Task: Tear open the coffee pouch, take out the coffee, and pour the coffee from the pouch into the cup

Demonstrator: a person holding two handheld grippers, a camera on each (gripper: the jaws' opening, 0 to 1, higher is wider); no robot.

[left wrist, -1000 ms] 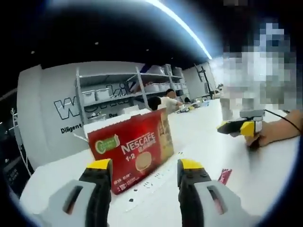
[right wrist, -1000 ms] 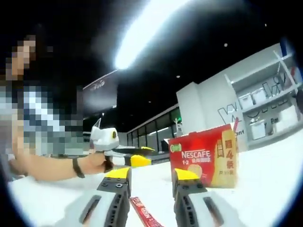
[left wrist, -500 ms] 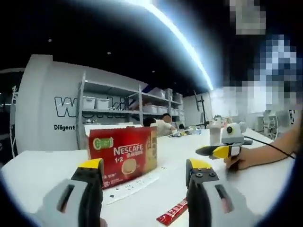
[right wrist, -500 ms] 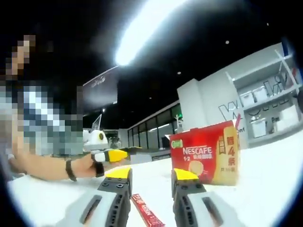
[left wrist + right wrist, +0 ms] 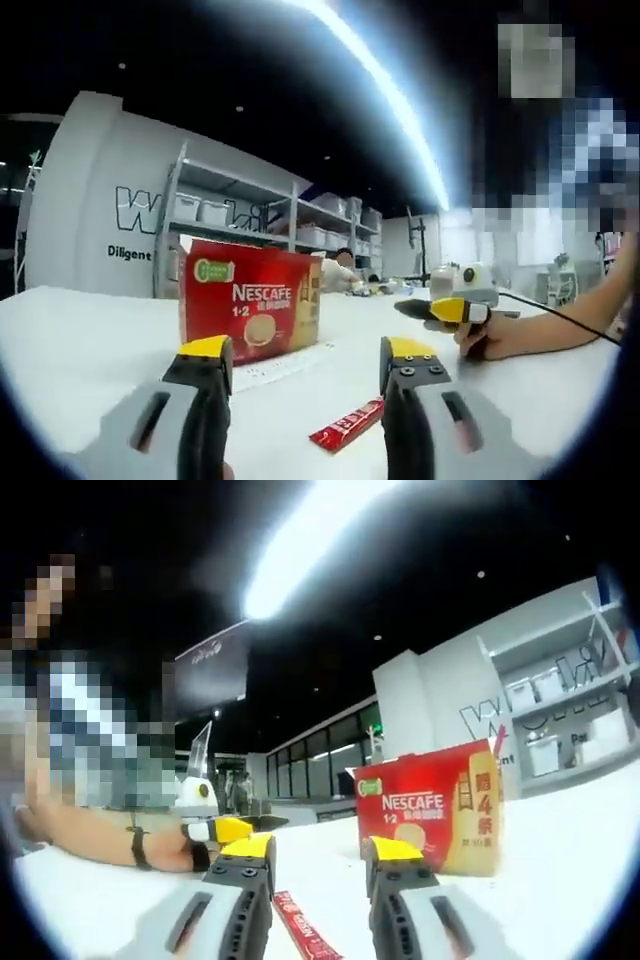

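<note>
A red coffee stick pouch (image 5: 346, 425) lies flat on the white table (image 5: 90, 340), between the jaws of my open left gripper (image 5: 305, 352) and a little ahead of them. The same pouch (image 5: 302, 938) lies between the jaws of my open right gripper (image 5: 320, 848), low in the right gripper view. Nothing is held by either gripper. The right gripper (image 5: 440, 310) also shows at the right of the left gripper view, held by a hand. The left gripper (image 5: 228, 829) enters the right gripper view from the left, jaws apart.
A red Nescafe box (image 5: 250, 304) stands upright on the table beyond the pouch, also seen as the box (image 5: 430, 807) in the right gripper view. A white power strip (image 5: 280, 365) lies in front of it. Shelves (image 5: 260, 220) and a seated person stand far behind.
The left gripper view has dropped lower and levelled with the table, so the pouch now lies closer between its jaws. The left gripper has slid further left in the right gripper view.
</note>
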